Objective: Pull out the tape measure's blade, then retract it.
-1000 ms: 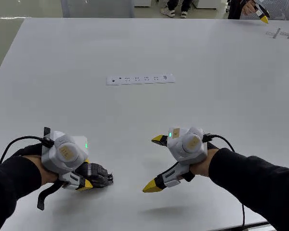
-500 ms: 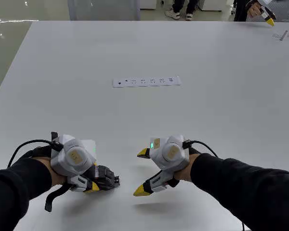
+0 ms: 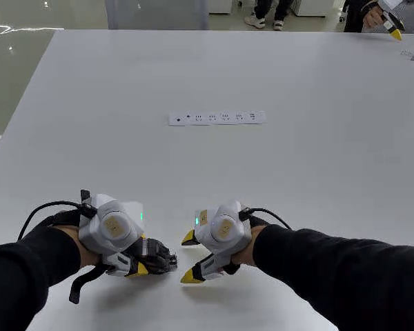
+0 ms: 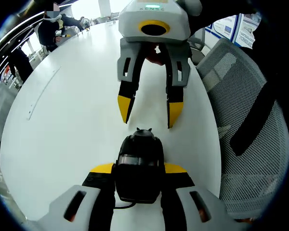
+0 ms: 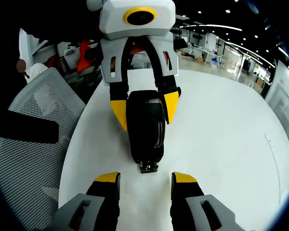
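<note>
My left hand-held gripper is clamped on the black tape measure and holds its case low over the table, near the table's near edge. I judge this grip is meant to anchor the case while the other side does the pulling. The blade's end hook points straight at my right hand-held gripper. That gripper's jaws stand apart just short of the hook, one on either side of its line and not touching it. I read this as the approach to pinch the hook, with the blade not yet drawn out.

The table is plain white. A white power strip lies well apart toward the middle. A grey mesh chair stands behind the near edge, and beyond the far edge there is glossy floor.
</note>
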### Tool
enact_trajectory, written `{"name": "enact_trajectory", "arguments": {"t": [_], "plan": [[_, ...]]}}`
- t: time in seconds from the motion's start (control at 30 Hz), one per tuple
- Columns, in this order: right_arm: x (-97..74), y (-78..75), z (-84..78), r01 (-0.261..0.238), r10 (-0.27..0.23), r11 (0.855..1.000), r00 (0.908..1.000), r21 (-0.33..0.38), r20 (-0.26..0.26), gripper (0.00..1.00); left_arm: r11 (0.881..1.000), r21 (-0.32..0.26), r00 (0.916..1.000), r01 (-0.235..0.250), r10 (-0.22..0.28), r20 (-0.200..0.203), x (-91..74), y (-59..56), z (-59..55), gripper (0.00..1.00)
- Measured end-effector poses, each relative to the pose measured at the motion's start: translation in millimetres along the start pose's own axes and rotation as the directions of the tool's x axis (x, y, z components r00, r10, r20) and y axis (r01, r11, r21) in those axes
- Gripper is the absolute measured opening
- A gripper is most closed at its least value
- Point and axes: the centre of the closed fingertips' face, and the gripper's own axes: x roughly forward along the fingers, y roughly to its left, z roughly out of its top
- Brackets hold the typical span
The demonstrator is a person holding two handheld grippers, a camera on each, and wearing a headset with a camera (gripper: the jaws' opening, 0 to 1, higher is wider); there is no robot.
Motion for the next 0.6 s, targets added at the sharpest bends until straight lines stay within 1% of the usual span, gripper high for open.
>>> {"name": "enact_trajectory", "arguments": {"t": [0.17, 0.27, 0.33, 0.4, 0.53, 0.6], "plan": [[6.3, -1.3, 6.4, -0.010, 0.010, 1.000, 0.9999, -0.003, 0.009, 0.32, 1.000, -0.004, 1.0000, -0.003, 0.003, 0.006, 0.2, 0.4, 0.1, 0.31], [10.0, -1.1, 5.3, -0.019, 0.019, 1.000, 0.9998, -0.007, -0.003, 0.30, 1.000, -0.004, 1.0000, -0.003, 0.003, 0.006, 0.3, 0.4, 0.3, 0.31], [11.9, -1.6, 3.2, -0.024, 0.024, 1.000, 0.9996, 0.006, -0.016, 0.29, 1.000, -0.006, 1.0000, -0.004, 0.004, 0.008, 0.5, 0.5, 0.4, 0.31], [12.5, -1.1, 3.2, -0.026, 0.026, 1.000, 0.9995, 0.000, -0.020, 0.24, 1.000, -0.009, 0.9999, -0.005, 0.005, 0.011, 0.8, 0.6, 0.5, 0.31], [15.9, -1.4, 3.5, -0.033, 0.033, 0.999, 0.9989, -0.009, -0.033, 0.20, 1.000, -0.008, 0.9999, -0.007, 0.008, 0.014, 1.1, 0.7, 0.7, 0.31], [18.1, -0.6, 3.2, -0.042, 0.041, 0.999, 0.9982, -0.010, -0.043, 0.15, 1.000, -0.008, 0.9998, -0.008, 0.008, 0.018, 1.2, 1.0, 0.7, 0.31]]}}
